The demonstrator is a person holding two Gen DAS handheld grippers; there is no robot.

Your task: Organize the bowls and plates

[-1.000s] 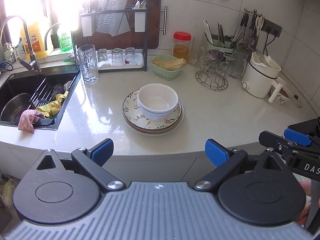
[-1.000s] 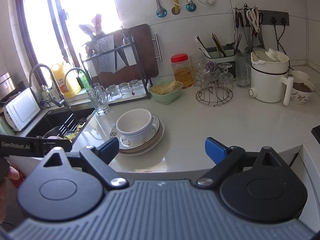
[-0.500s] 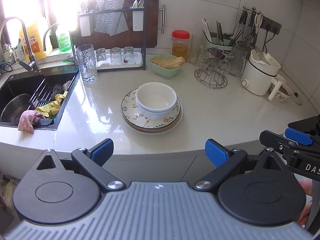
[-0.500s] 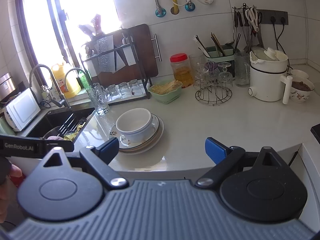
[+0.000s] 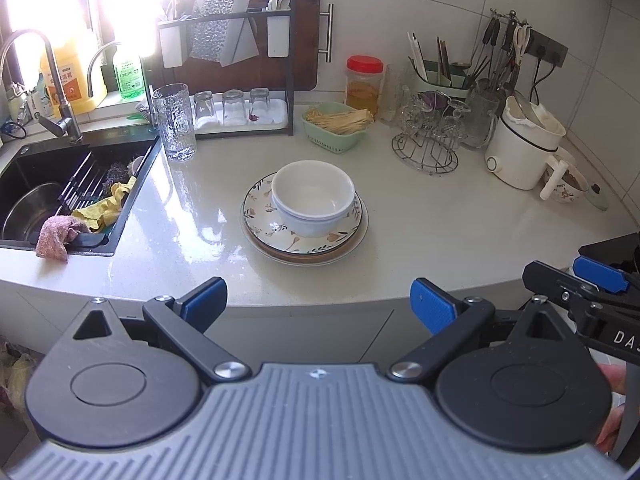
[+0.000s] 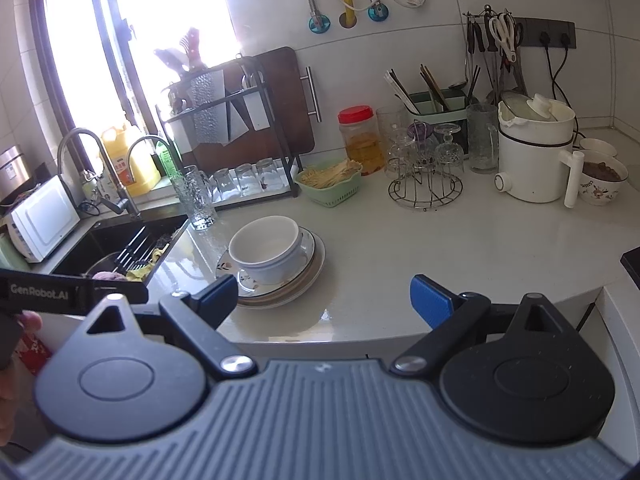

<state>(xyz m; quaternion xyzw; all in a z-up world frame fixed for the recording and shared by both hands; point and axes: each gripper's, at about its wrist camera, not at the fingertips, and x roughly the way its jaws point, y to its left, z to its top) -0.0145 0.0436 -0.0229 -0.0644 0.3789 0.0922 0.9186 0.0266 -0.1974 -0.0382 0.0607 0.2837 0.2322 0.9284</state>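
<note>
Kitchen corner, pale stone tabletop (image 5: 440,216), bright window at the back, black sink (image 5: 52,184) at the left end. Middle of the tabletop: stacked plates (image 5: 304,236), the top one floral, with two nested white bowls (image 5: 314,196) sitting on them, a little toward the back of the stack.

Left gripper (image 5: 318,304) held level in front of the tabletop's edge, short of the plates, pointed at the stack. Jaws spread wide, blue pads apart, nothing between them. Right gripper (image 6: 324,294) alongside, to its right, also off the front edge, angled leftward at the same stack; jaws wide apart, holding nothing. Its near finger overlaps the plates' rim in view only.

Left wrist view looks down into the sink: rack, yellow cloth (image 5: 106,206), pink rag (image 5: 58,236) draped over the rim. It also catches the right gripper's fingertips at far right. Right wrist view adds a white appliance (image 6: 40,220) beyond the sink, a patterned bowl (image 6: 602,180) by the white kettle (image 6: 534,156), and the left gripper's body at left edge.
</note>
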